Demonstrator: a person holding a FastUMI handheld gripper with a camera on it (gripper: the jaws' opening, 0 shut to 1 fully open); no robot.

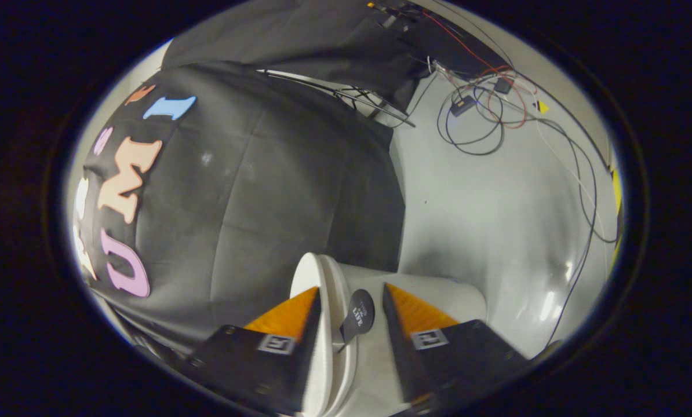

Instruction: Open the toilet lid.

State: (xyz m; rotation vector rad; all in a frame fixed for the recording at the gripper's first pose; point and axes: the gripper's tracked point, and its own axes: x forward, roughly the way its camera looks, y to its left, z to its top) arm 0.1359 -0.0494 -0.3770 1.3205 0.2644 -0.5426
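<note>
Two orange fingers of the gripper [350, 313] reach forward from black blocks, each block carrying a small square marker, and the white toilet lid [323, 301] stands between them. The lid is seen on its edge, raised and rounded at its far end, and its rim runs along the inner side of the left finger [291, 315]; the right finger [415, 310] is set apart from it, with a gap of white between, so the gripper is spread wide and is not clamped on the lid. Whether the left finger really touches the rim I cannot tell. A small dark oval tag [359, 315] hangs in the gap between the fingers, beside the lid. To the right of the lid lies the white toilet body [439, 289], smooth and curved, with a soft shine. Beyond it the floor [485, 202] is pale grey, glossy, and shows bright reflections near the right finger. On the far part of the floor lie loose cables [479, 121], black, red and white, in loops, with a few small dark boxes among them. On the left side the booth wall [265, 191] is black cloth, matt, with faint fold lines that cross it like a grid, and its lower edge meets the floor just behind the toilet.
</note>
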